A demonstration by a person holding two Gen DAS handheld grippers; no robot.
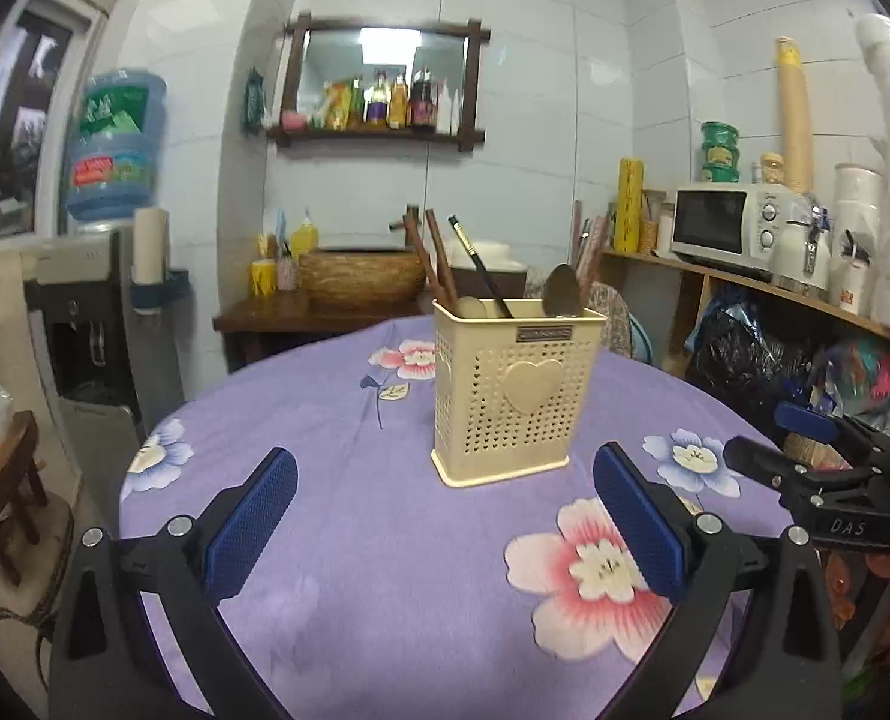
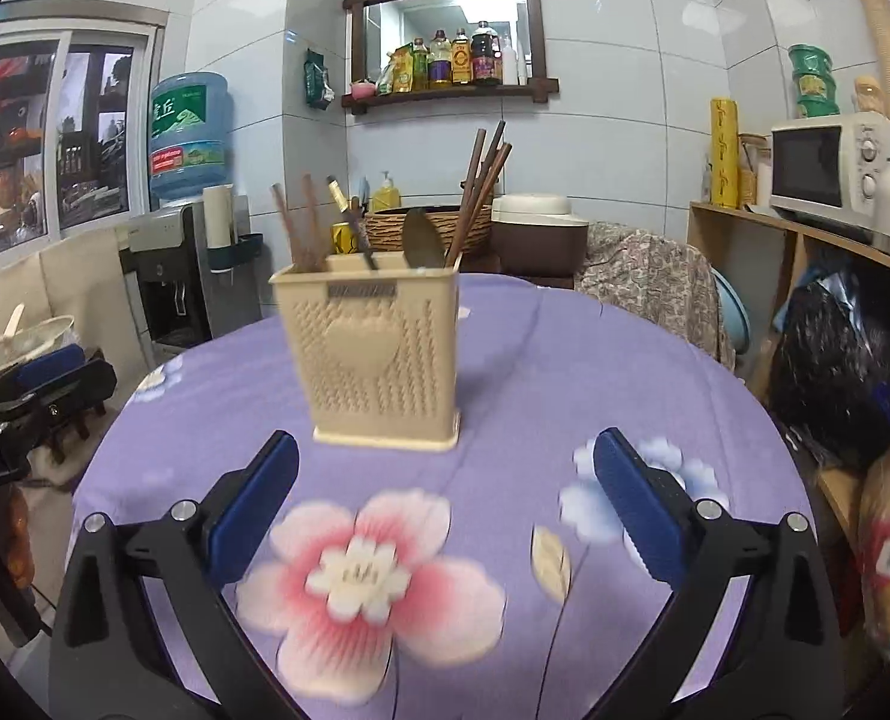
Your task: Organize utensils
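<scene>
A cream perforated utensil holder (image 1: 514,390) with a heart on its front stands upright on the purple flowered tablecloth (image 1: 385,540). It holds brown chopsticks (image 1: 439,255), a black chopstick (image 1: 481,264) and a metal spoon (image 1: 562,289). The holder also shows in the right wrist view (image 2: 376,351), with brown chopsticks (image 2: 481,192) and a spoon (image 2: 421,240) in it. My left gripper (image 1: 445,516) is open and empty, just short of the holder. My right gripper (image 2: 445,504) is open and empty in front of the holder; it also shows in the left wrist view (image 1: 805,468) at the right.
The round table's edges fall away left and right. A water dispenser (image 1: 97,324) stands at the left, a wooden stool (image 1: 1,480) beside it. A shelf with a microwave (image 1: 733,225) and bags (image 1: 757,354) is at the right. A basket (image 1: 361,276) sits behind.
</scene>
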